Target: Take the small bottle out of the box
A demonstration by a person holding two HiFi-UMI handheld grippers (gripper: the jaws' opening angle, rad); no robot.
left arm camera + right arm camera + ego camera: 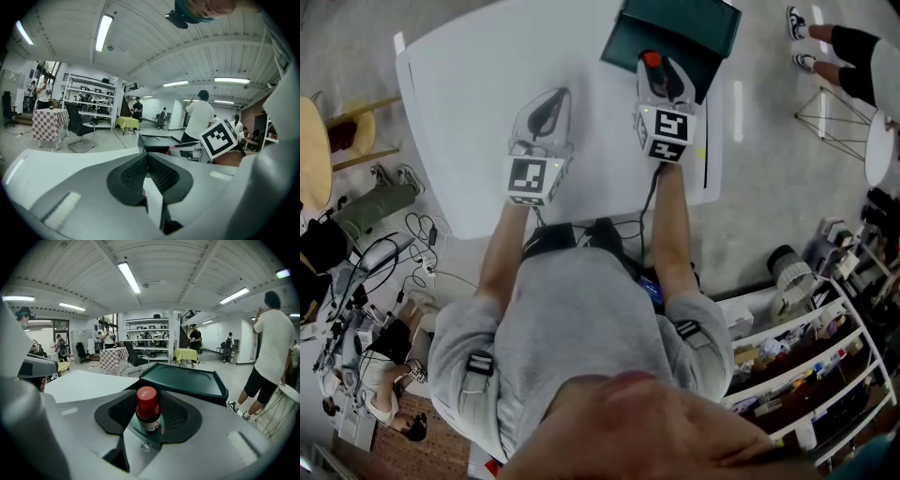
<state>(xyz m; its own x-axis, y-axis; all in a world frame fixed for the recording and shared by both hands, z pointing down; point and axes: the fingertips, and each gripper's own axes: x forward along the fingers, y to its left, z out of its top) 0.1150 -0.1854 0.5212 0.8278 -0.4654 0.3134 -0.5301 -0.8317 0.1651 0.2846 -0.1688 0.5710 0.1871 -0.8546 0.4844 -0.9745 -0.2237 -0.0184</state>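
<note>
The left gripper (553, 101) hovers over the white surface (469, 103), fingers closed on nothing; the right gripper (664, 73) reaches into the open dark green box (709, 26), fingers apart around the upright, red-capped small bottle (148, 411), not pressing it.

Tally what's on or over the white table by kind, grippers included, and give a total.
Grippers: 2 (left gripper, right gripper)
Small bottle, red cap: 1
Dark green box: 1
Total: 4
</note>
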